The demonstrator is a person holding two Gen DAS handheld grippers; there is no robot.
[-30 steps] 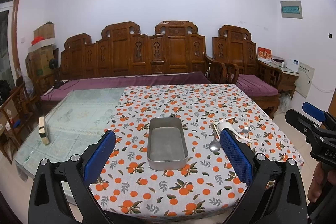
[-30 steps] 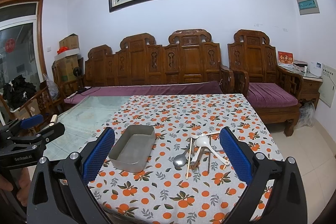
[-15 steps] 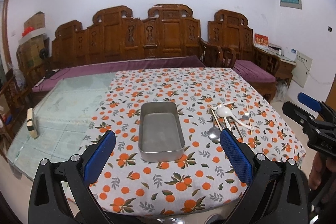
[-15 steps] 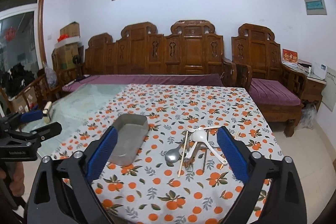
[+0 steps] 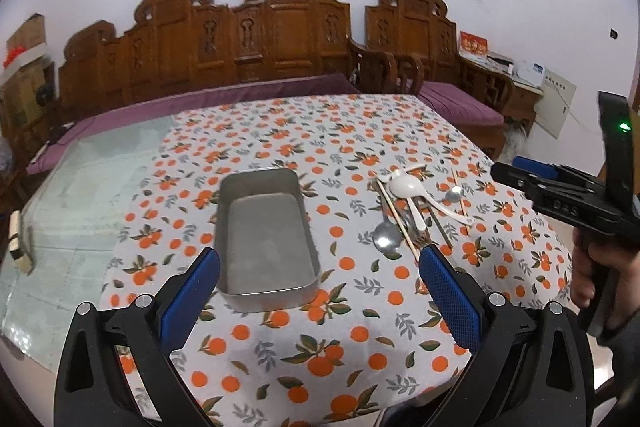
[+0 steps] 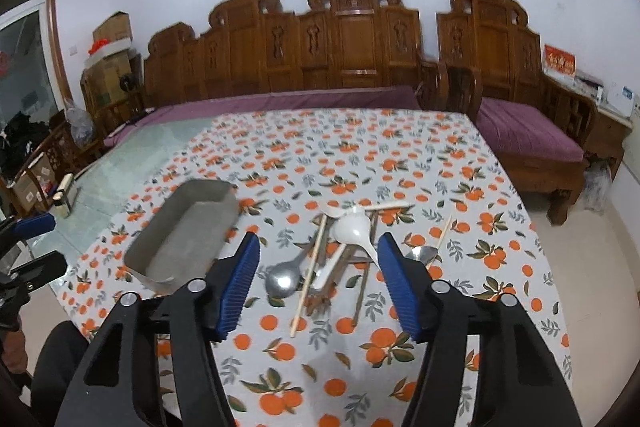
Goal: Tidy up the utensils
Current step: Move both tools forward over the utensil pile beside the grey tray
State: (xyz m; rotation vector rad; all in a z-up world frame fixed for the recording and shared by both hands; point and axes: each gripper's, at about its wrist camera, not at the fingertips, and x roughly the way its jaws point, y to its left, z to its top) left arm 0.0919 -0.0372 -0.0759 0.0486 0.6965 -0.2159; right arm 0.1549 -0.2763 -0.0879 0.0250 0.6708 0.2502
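Note:
A rectangular metal tray (image 5: 267, 239) (image 6: 188, 233) lies empty on the orange-print tablecloth. To its right is a loose heap of utensils: a white ceramic spoon (image 5: 409, 187) (image 6: 356, 231), a metal spoon (image 5: 387, 238) (image 6: 285, 277), chopsticks (image 6: 310, 277) and a second metal spoon (image 6: 422, 253). My left gripper (image 5: 320, 259) hangs open above the tray's near end. My right gripper (image 6: 318, 247) hovers over the heap, above the cloth; its jaws are closing, and no pad touches a utensil. In the left wrist view the right gripper (image 5: 520, 173) shows at the right edge.
The tablecloth (image 5: 328, 327) covers the right part of a glass-topped table (image 5: 80, 211). A small block (image 6: 64, 197) sits on the glass at the left. Carved wooden benches with purple cushions (image 6: 528, 135) stand behind and to the right. A person's hand (image 5: 600, 267) holds the right gripper.
Both grippers have come down and forward toward the table, so the tray and the utensils look larger. The right gripper's jaws have narrowed. Nothing on the table has moved.

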